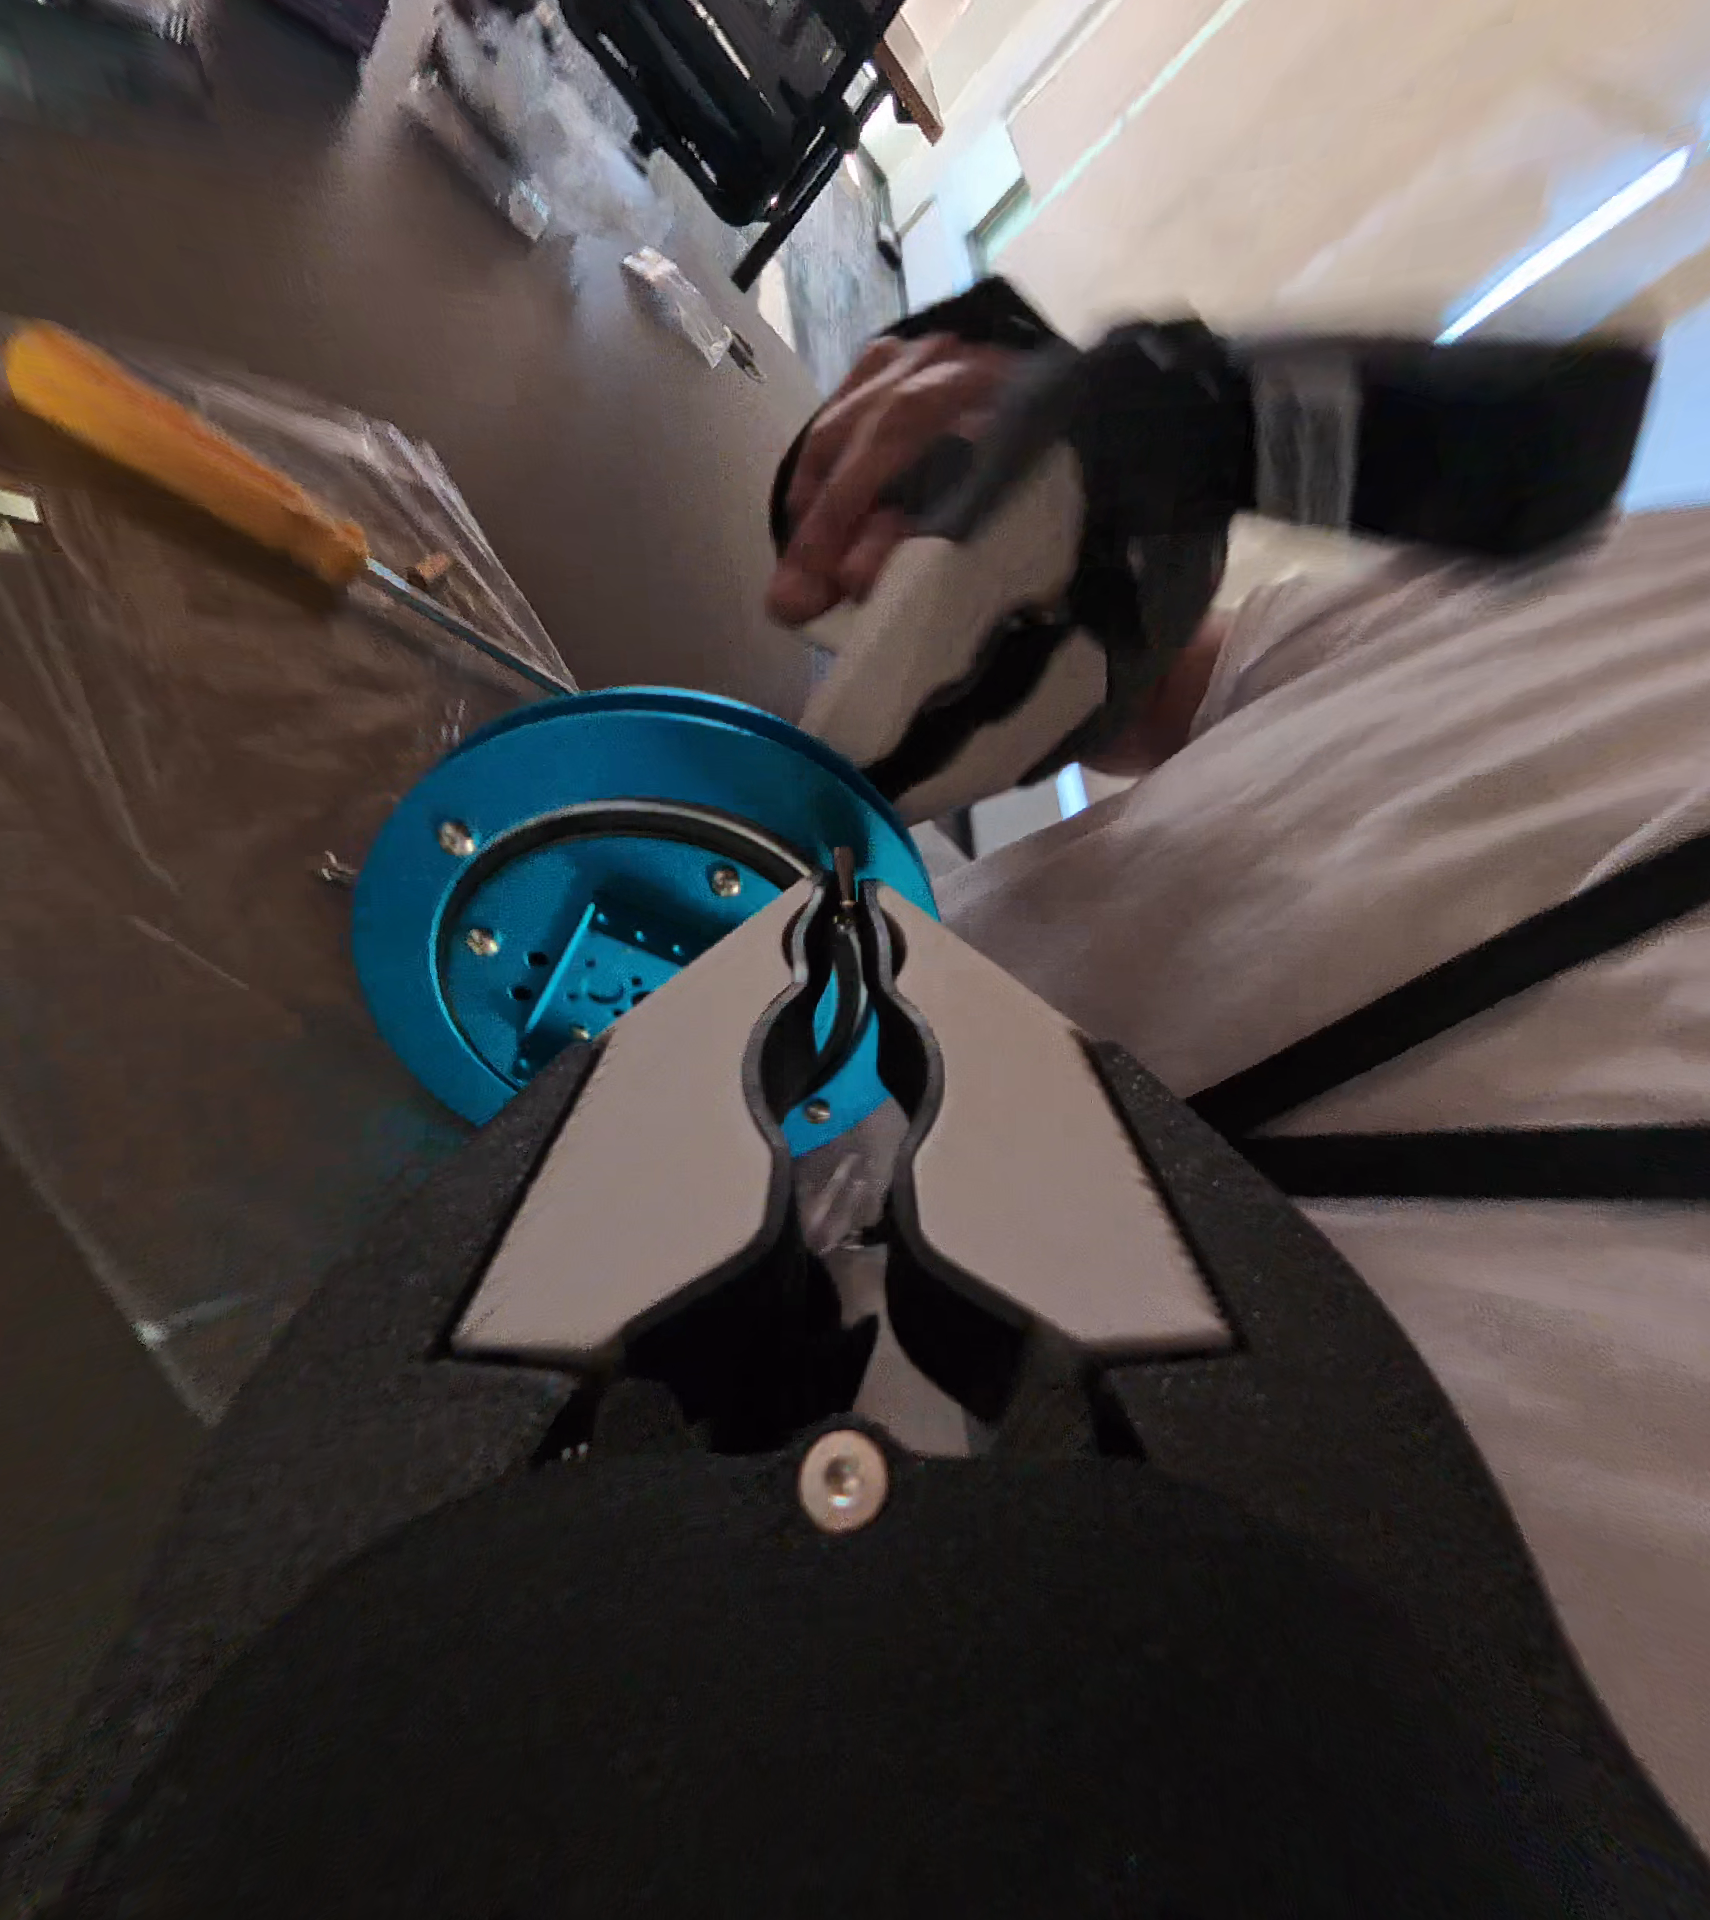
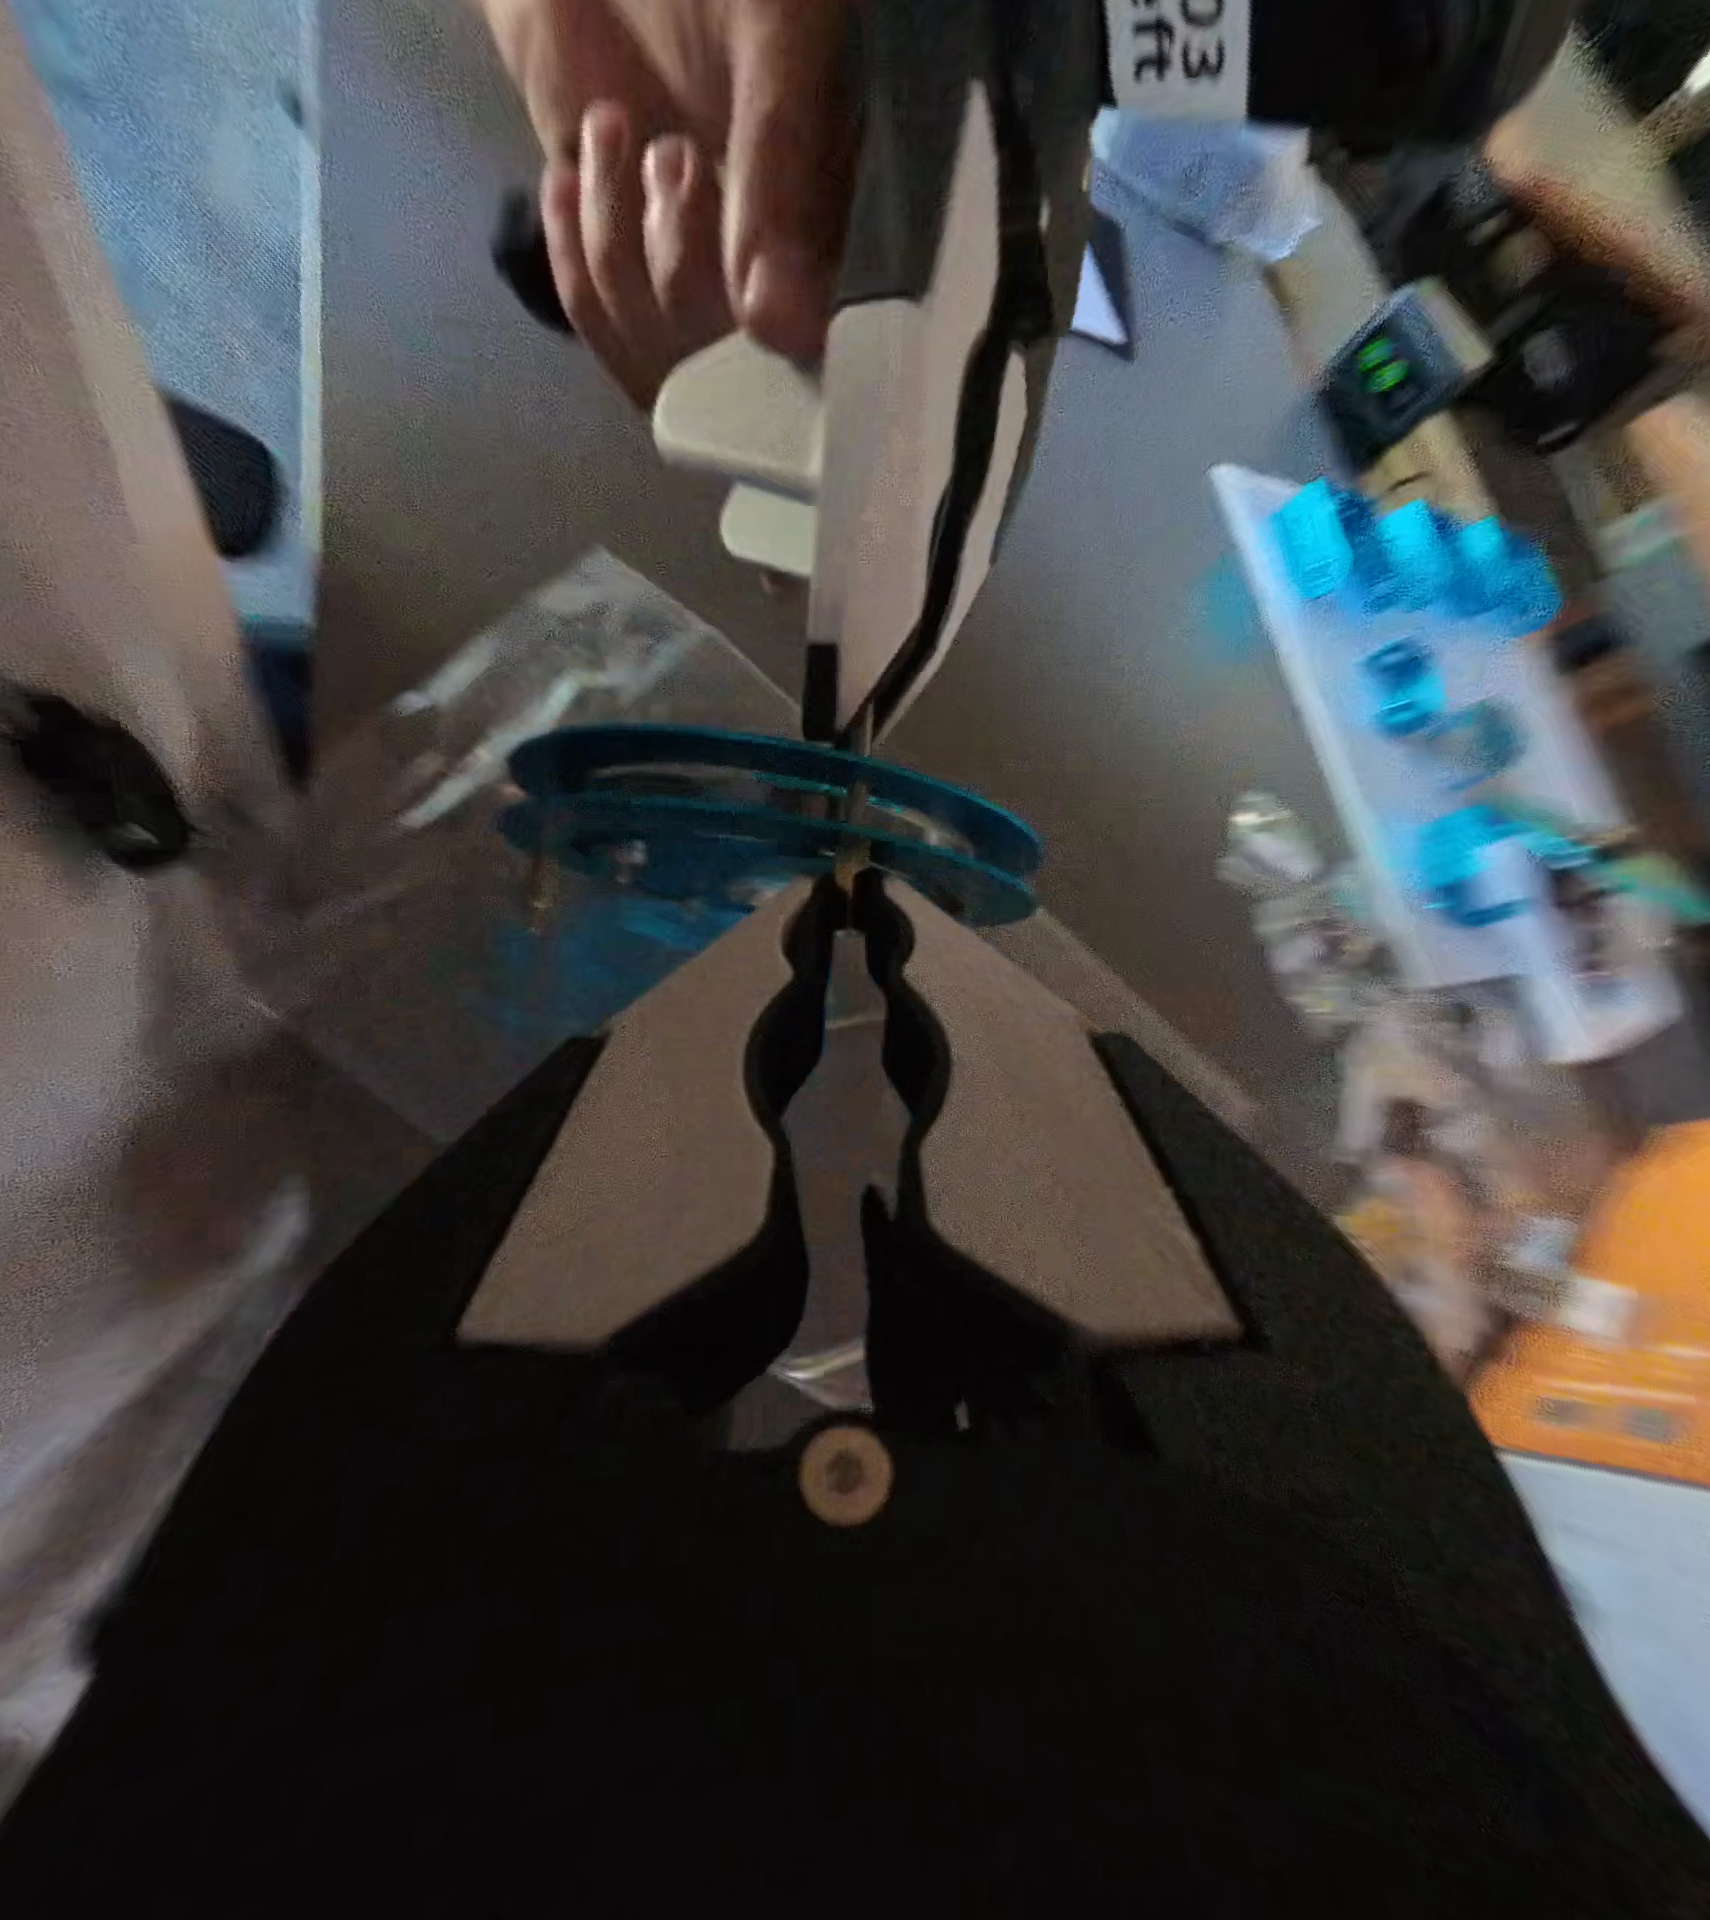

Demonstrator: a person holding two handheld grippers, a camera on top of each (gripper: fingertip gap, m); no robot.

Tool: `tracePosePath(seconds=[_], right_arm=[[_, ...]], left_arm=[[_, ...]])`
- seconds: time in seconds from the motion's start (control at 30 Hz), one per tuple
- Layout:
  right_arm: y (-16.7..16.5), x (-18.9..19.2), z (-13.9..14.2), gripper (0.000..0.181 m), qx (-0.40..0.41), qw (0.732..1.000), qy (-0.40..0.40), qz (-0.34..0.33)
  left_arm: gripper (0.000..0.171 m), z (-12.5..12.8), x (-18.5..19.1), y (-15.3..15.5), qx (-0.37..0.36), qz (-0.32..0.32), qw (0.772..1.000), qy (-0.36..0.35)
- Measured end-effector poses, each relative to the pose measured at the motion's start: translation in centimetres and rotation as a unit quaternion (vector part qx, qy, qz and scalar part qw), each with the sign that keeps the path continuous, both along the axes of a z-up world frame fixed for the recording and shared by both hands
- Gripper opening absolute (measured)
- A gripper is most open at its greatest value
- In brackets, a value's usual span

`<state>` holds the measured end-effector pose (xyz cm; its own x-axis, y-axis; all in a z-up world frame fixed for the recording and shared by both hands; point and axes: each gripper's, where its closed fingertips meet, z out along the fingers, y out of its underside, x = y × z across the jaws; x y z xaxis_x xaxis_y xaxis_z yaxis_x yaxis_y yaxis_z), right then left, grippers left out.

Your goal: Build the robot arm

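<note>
Left wrist view: left gripper (image 1: 843,883) has its tips pinched together on a small dark pin (image 1: 843,864) at the rim of a blue round plate assembly (image 1: 560,831), which sits tilted over a clear plastic bag (image 1: 155,831) on the grey tabletop (image 1: 539,416). An orange-handled screwdriver (image 1: 186,457) lies on the bag, far left. The right gripper (image 1: 944,675), white and black, is held by a hand (image 1: 861,468) just beyond the plate.

Right wrist view, blurred: right gripper (image 2: 846,883) is clamped on a thin brass post (image 2: 856,831) between the stacked blue discs. The left gripper (image 2: 851,717) meets the discs from the far side. White tray with blue parts (image 2: 1433,727) right.
</note>
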<state>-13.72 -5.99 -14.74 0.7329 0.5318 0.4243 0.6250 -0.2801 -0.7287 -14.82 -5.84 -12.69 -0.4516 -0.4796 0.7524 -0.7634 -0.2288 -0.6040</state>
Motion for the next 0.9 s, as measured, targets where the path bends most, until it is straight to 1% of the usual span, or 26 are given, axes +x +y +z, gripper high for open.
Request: tracePosePath(seconds=[0.03, 0.07, 0.1, 0.13, 0.17, 0.2, 0.23, 0.27, 0.3, 0.33, 0.37, 0.4, 0.43, 0.47, 0.5, 0.53, 0.57, 0.6, 0.63, 0.67, 0.7, 0.73, 0.83, 0.9], right_arm=[[0.4, 0.6, 0.2, 0.004, 0.051, 0.993, -0.11, -0.011], [0.7, 0.9, 0.5, 0.004, 0.1, 0.973, -0.206, -0.018], [1.0, 1.2, 0.7, 0.005, 0.136, 0.953, -0.272, -0.02], [1.2, 1.4, 0.9, 0.005, 0.157, 0.941, -0.298, -0.023], [1.3, 1.5, 1.0, 0.005, 0.158, 0.945, -0.284, -0.031], [1.3, 1.5, 0.9, 0.005, 0.139, 0.962, -0.229, -0.045], [1.3, 1.4, 0.8, 0.004, 0.105, 0.982, -0.144, -0.059], [1.0, 1.2, 0.8, 0.007, 0.071, 0.994, -0.049, -0.065], [0.6, 0.8, 0.8, 0.02, 0.036, 0.997, 0.044, -0.059], [0.1, 0.6, 0.6, 0.024, -0.005, 0.99, 0.133, -0.051], [-0.3, 0.5, 0.4, 0.024, -0.05, 0.973, 0.219, -0.048], [-0.7, 0.3, 0.4, 0.023, -0.089, 0.948, 0.302, -0.038], [-1.1, -0.2, 0.6, 0.018, -0.125, 0.914, 0.385, -0.015], [-1.6, -0.7, 1.4, 0.019, -0.154, 0.872, 0.464, 0.018], [-1.4, -0.5, 2.1, 0.019, -0.163, 0.836, 0.524, 0.026], [-1.3, -0.4, 2.3, 0.017, -0.175, 0.812, 0.556, 0.031], [-1.3, -0.6, 2.2, 0.017, -0.2, 0.796, 0.571, 0.041], [-1.1, -0.7, 2.1, 0.018, -0.214, 0.786, 0.578, 0.043], [-1.0, -0.9, 1.7, 0.019, -0.232, 0.784, 0.575, 0.04], [-0.8, -1.1, 1.2, 0.026, -0.255, 0.782, 0.568, 0.037], [-0.6, -1.0, 0.6, 0.028, -0.269, 0.784, 0.559, 0.03], [-0.6, -1.0, 0.2, 0.028, -0.284, 0.786, 0.549, 0.029], [-0.6, -1.2, 0.4, 0.028, -0.324, 0.762, 0.559, 0.045], [-0.7, -1.3, 0.6, 0.023, -0.34, 0.759, 0.551, 0.064]], left_arm=[[0.002, 0.0, 0.2, 0.2, -0.03, 0.011, 0.999, 0.034], [0.002, 0.1, 0.2, 0.3, -0.057, 0.015, 0.996, 0.062], [0.002, 0.1, 0.3, 0.4, -0.072, 0.016, 0.995, 0.074], [0.002, 0.1, 0.5, 0.6, -0.075, 0.017, 0.994, 0.077], [0.002, 0.1, 0.6, 0.7, -0.068, 0.017, 0.995, 0.074], [0.002, 0.1, 0.6, 0.7, -0.05, 0.012, 0.997, 0.057], [0.002, 0.1, 0.7, 0.8, -0.023, 0.006, 0.999, 0.027], [0.003, 0.1, 0.6, 0.8, 0.011, -0.001, 1.0, -0.01], [0.002, 0.0, 0.6, 0.8, 0.05, -0.009, 0.997, -0.05], [0.003, 0.0, 0.6, 0.9, 0.087, -0.014, 0.992, -0.085], [0.002, 0.0, 0.5, 1.0, 0.115, -0.018, 0.987, -0.114], [0.003, -0.1, 0.5, 1.0, 0.146, -0.025, 0.978, -0.144], [0.002, -0.2, 0.4, 1.1, 0.179, -0.034, 0.967, -0.176], [0.003, -0.3, 0.2, 1.0, 0.208, -0.045, 0.956, -0.202], [0.003, -0.3, 0.1, 0.9, 0.229, -0.058, 0.946, -0.223], [0.003, -0.3, 0.0, 0.8, 0.248, -0.068, 0.936, -0.241], [0.003, -0.3, 0.1, 0.8, 0.27, -0.076, 0.924, -0.26], [0.003, -0.3, 0.2, 1.0, 0.293, -0.083, 0.912, -0.276], [0.003, -0.3, 0.3, 1.0, 0.311, -0.09, 0.901, -0.289], [0.003, -0.3, 0.4, 1.0, 0.328, -0.1, 0.889, -0.304], [0.003, -0.3, 0.4, 1.0, 0.344, -0.109, 0.876, -0.319], [0.003, -0.3, 0.5, 0.9, 0.362, -0.116, 0.863, -0.334], [0.003, -0.4, 0.6, 0.7, 0.403, -0.139, 0.82, -0.381], [0.003, -0.6, 0.6, 0.7, 0.429, -0.156, 0.789, -0.411]])
